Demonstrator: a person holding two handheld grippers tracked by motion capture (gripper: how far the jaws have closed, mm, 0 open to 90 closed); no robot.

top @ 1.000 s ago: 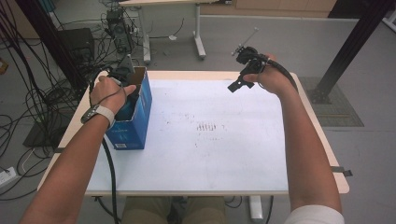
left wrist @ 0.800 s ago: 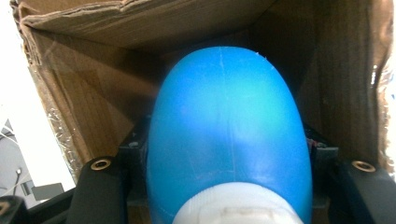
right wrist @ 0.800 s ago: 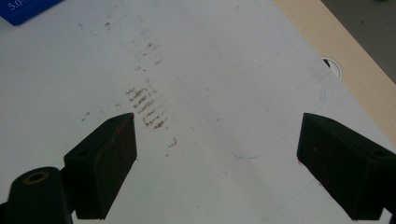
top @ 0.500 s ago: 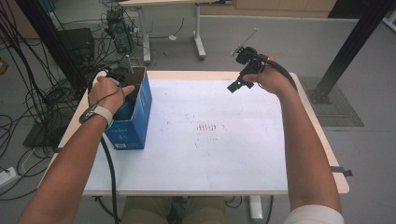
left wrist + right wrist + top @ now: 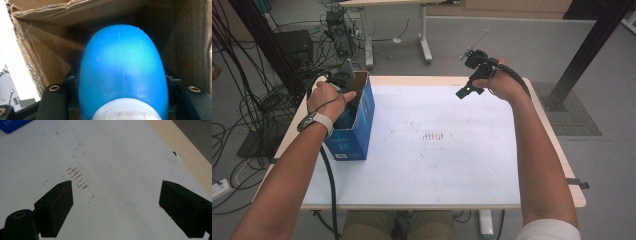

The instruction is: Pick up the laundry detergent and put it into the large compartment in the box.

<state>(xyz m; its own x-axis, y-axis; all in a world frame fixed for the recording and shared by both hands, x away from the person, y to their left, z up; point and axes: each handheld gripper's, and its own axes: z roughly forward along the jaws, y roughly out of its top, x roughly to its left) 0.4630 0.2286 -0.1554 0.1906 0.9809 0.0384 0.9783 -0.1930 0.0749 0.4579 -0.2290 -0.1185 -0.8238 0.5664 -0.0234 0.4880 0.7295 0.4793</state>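
Box walls (image 5: 50, 57) hem the bottle (image 5: 122, 70) closely — table (image 5: 452, 165) beyond lies open.

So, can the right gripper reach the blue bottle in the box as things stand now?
Probably not. The blue bottle sits inside the cardboard box, already clamped by the left gripper. The open right gripper hangs across the table.

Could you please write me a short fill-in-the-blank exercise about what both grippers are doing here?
1. The left gripper is shut on a ____ bottle.
2. That bottle sits inside a cardboard ____ with blue outer walls.
3. The right gripper hangs over the white table with its jaws ____.

Missing words: blue; box; open
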